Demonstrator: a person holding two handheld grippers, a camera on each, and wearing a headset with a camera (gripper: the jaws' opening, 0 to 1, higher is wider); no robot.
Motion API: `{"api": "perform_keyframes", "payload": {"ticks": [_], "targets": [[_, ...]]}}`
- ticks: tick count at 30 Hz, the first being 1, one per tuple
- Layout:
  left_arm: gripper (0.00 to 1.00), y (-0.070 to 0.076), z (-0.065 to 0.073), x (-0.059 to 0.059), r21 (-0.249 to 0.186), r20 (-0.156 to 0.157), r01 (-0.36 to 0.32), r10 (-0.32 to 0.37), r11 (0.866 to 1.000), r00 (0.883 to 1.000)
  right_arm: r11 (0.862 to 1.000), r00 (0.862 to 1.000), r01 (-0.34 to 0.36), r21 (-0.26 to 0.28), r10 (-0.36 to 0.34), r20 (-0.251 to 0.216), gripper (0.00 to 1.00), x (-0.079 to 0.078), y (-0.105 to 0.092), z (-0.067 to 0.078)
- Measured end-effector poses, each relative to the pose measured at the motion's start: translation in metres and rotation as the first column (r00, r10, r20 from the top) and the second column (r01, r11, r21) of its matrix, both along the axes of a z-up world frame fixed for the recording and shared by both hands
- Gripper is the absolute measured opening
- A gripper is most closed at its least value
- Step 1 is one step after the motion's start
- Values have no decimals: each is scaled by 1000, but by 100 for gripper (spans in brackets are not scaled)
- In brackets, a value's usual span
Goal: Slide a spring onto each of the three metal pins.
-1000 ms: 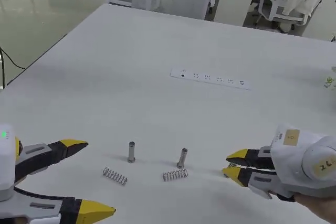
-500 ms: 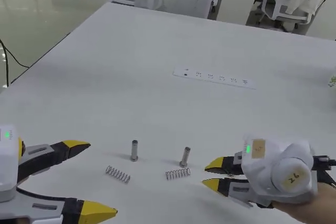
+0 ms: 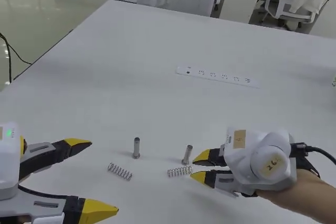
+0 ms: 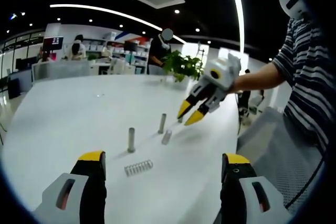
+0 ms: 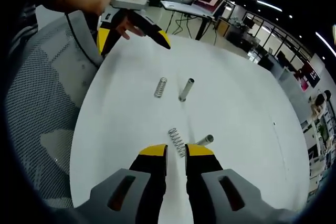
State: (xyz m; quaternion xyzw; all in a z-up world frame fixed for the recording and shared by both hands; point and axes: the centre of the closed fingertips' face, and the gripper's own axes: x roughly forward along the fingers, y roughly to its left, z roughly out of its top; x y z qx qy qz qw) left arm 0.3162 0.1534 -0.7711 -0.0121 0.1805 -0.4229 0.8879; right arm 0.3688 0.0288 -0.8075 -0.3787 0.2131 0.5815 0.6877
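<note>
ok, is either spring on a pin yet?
No: in the head view the left spring and right spring lie flat on the table, beside the bare left pin and right pin.

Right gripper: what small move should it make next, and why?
Probably ease the right gripper forward until its jaws straddle the near spring, then close on it. The jaws stand slightly apart and hold nothing; that spring lies loose on the table just ahead of them, beside a bare upright pin.
</note>
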Motion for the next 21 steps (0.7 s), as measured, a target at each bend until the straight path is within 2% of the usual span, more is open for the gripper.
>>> {"api": "perform_keyframes", "payload": {"ticks": [12, 21], "targets": [[88, 0, -1, 0, 0, -1, 0, 0, 1000, 1000, 999, 1000, -26, -45, 26, -2, 12, 6, 4, -14], [88, 1, -2, -2, 2, -5, -1, 1, 1000, 1000, 997, 999, -32, -74, 30, -25, 12, 13, 12, -29]]}}
